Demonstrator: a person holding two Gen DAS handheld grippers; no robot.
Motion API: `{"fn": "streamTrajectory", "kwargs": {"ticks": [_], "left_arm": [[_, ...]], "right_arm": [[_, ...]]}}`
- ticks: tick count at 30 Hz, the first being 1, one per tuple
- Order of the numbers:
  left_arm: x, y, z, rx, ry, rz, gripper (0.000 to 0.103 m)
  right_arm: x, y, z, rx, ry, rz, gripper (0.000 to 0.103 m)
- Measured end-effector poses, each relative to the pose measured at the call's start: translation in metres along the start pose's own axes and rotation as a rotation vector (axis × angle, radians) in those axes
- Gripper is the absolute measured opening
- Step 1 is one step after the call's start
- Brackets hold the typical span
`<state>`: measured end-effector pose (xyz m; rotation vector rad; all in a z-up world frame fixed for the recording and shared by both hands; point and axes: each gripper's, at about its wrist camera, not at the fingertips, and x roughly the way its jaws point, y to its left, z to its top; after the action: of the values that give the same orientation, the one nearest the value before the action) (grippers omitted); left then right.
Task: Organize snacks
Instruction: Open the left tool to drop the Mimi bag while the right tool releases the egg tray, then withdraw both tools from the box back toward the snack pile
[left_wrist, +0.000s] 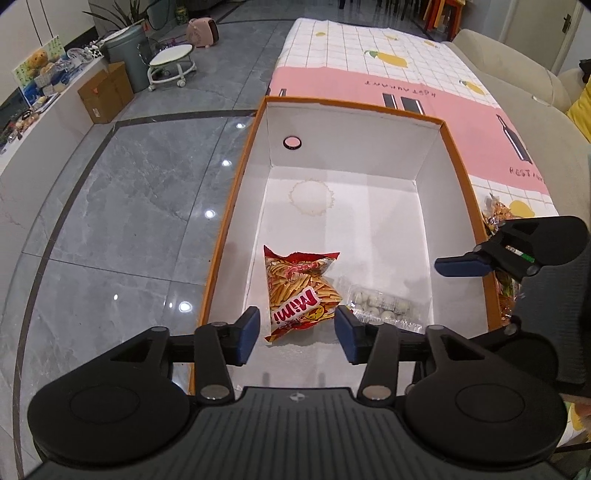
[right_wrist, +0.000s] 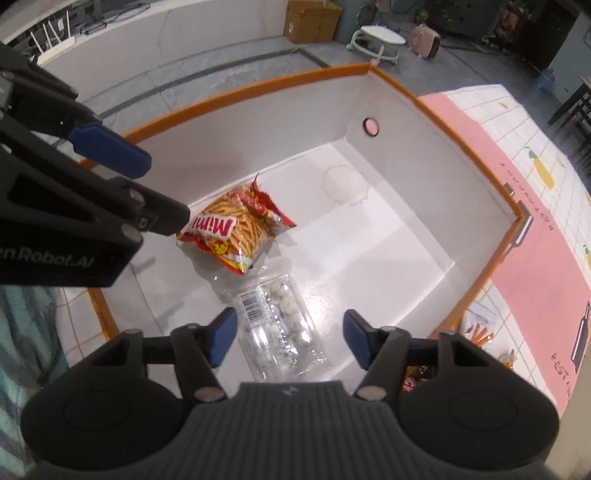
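A white box with an orange rim (left_wrist: 236, 184) (right_wrist: 476, 122) stands on the table. Inside lie a red Mimi snack bag (left_wrist: 299, 291) (right_wrist: 236, 230) and a clear plastic pack of white sweets (left_wrist: 380, 306) (right_wrist: 280, 325). My left gripper (left_wrist: 297, 334) is open and empty, above the box's near end over the Mimi bag. My right gripper (right_wrist: 290, 338) is open and empty above the clear pack; it also shows in the left wrist view (left_wrist: 461, 266) at the box's right rim. The left gripper shows in the right wrist view (right_wrist: 110, 149) at upper left.
More wrapped snacks (left_wrist: 498, 218) (right_wrist: 480, 332) lie on the pink and white checked tablecloth (left_wrist: 406, 85) (right_wrist: 535, 229) beside the box's right side. A beige sofa (left_wrist: 517, 81) runs along the table's far side. Grey tiled floor (left_wrist: 129, 203) lies left of the box.
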<state>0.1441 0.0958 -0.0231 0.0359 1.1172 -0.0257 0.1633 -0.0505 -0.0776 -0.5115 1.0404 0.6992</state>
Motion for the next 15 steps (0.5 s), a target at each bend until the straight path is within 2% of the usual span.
{"fn": "streamTrajectory", "kwargs": {"ticks": [6, 11, 15], "left_arm": [[-0.016, -0.005, -0.006, -0.018, -0.041, -0.008, 0.058], [-0.037, -0.02, -0.015, 0.002, -0.116, -0.006, 0.061], [-0.054, -0.037, -0.025, 0.02, -0.179, -0.036, 0.062]], "right_arm": [[-0.029, -0.006, -0.015, 0.043, -0.096, -0.005, 0.07], [-0.058, -0.009, -0.036, 0.093, -0.171, -0.033, 0.072], [-0.081, -0.013, -0.057, 0.131, -0.236, -0.066, 0.073]]}}
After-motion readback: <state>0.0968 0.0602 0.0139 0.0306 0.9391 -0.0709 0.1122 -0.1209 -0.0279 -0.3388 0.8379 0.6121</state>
